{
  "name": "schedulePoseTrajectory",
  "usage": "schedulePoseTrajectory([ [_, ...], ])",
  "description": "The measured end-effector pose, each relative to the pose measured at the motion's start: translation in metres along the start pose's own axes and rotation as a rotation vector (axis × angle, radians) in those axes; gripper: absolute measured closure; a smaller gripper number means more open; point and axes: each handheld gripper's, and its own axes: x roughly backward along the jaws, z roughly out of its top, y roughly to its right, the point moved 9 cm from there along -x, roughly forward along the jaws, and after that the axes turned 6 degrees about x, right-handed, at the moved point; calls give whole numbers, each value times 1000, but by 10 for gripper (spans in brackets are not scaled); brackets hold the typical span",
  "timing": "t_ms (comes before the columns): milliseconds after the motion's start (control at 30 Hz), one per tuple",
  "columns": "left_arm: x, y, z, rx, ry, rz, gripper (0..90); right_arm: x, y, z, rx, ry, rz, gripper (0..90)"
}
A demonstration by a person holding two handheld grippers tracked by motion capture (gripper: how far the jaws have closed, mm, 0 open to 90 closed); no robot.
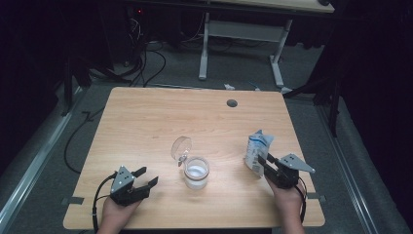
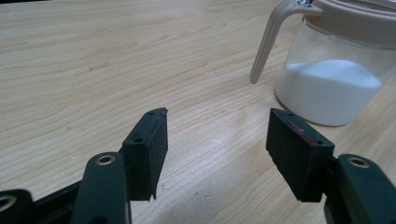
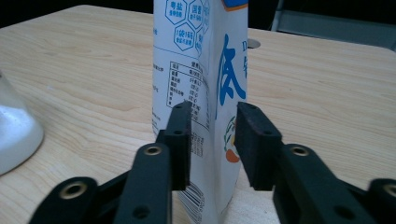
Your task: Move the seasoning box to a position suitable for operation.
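Table (image 1: 146, 126): pale wood-grain laminate, smooth, faintly sheened. Jar (image 2: 336, 79), upper right of frame: clear glossy glass holding fine white powder, beige matt plastic lid. Packet (image 3: 205, 70), centre: glossy printed film. Tongs (image 2: 217, 149): matt black plastic, textured pads.

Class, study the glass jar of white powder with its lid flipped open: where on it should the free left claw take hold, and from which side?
Grip the jar round its glass body, below the beige collar, coming in level from the left claw side. The open lid leans off the far rim and the handle hangs down one side, so a top grip looks awkward. The round walls probably suit the open jaws.
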Motion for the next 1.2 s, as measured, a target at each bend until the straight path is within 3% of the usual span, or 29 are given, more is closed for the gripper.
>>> schedulePoseTrajectory([
  [267, -1, 1, -1, -9, -7, -2, 394, -3, 2, 1, -5, -3, -18, 528],
  [1200, -1, 4, -2, -38, -22, -8, 397, 2, -2, -4, 17, -29, -61, 481],
])
